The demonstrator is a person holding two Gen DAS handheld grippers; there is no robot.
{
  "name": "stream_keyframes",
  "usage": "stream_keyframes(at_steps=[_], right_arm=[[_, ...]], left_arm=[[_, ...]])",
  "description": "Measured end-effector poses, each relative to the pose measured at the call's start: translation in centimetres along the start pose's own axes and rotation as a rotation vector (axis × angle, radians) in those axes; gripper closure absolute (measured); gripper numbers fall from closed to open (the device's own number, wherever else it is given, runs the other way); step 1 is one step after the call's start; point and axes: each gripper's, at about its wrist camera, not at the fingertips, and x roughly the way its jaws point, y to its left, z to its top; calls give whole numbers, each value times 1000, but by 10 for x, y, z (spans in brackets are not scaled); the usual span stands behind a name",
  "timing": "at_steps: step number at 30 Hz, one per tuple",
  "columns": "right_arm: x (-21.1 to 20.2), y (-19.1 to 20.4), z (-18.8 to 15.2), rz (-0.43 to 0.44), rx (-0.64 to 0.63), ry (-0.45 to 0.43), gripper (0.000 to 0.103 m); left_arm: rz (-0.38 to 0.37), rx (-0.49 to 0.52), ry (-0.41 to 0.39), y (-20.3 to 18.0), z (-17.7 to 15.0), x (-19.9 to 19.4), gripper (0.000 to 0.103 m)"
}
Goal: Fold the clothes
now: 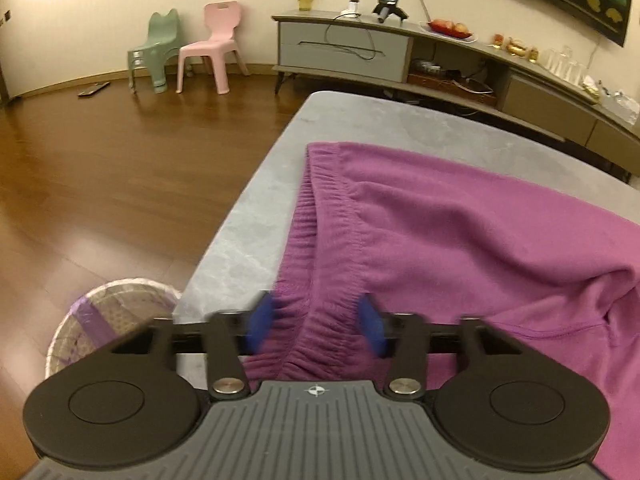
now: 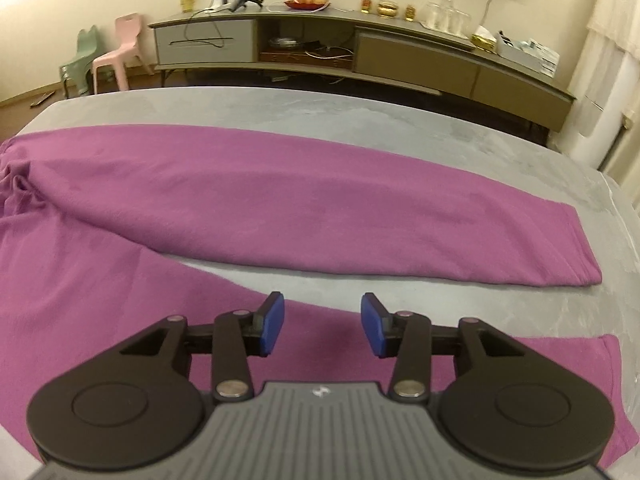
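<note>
Both grippers tilted down over purple trousers (image 2: 240,192), fingers (image 2: 272,324) parted

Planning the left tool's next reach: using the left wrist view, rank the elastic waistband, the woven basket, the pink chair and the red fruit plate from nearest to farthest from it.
1. Elastic waistband: between the left tool's open pads.
2. Woven basket: on the floor, lower left.
3. Pink chair: by the far wall, left of centre.
4. Red fruit plate: on the cabinet, upper right; too close to the chair to call.

Your room shows cream walls (image 1: 100,8) under warm light, glossy wooden floor (image 1: 120,168), a long grey sideboard (image 2: 360,44), and green (image 1: 154,54) and pink (image 1: 214,48) plastic chairs.
</note>
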Motion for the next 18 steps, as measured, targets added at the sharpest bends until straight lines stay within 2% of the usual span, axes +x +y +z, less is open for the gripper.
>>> stream_keyframes(at_steps=[2, 4, 7, 9, 11, 15, 16, 18], right_arm=[[-2, -2, 1, 5, -1, -4, 60], [-2, -5, 2, 5, 5, -6, 60], [-2, -8, 3, 2, 15, -9, 60], [-2, -9, 4, 1, 18, -8, 60], [1, -11, 4, -1, 19, 0, 60], [6, -16, 3, -21, 29, 13, 60], [6, -18, 3, -25, 36, 11, 60], [5, -25, 4, -33, 57, 1, 60]], left_arm=[[-8, 37, -16, -7, 4, 0, 90], [16, 38, -54, -7, 9, -3, 90], [35, -77, -165, 12, 21, -25, 90], [106, -102, -136, 20, 20, -13, 90], [148, -113, -65, 23, 12, 6, 89], [254, -41, -67, 11, 6, 6, 74], [292, -14, -74, 5, 5, 3, 66], [365, 67, -108, -10, 6, -7, 63]])
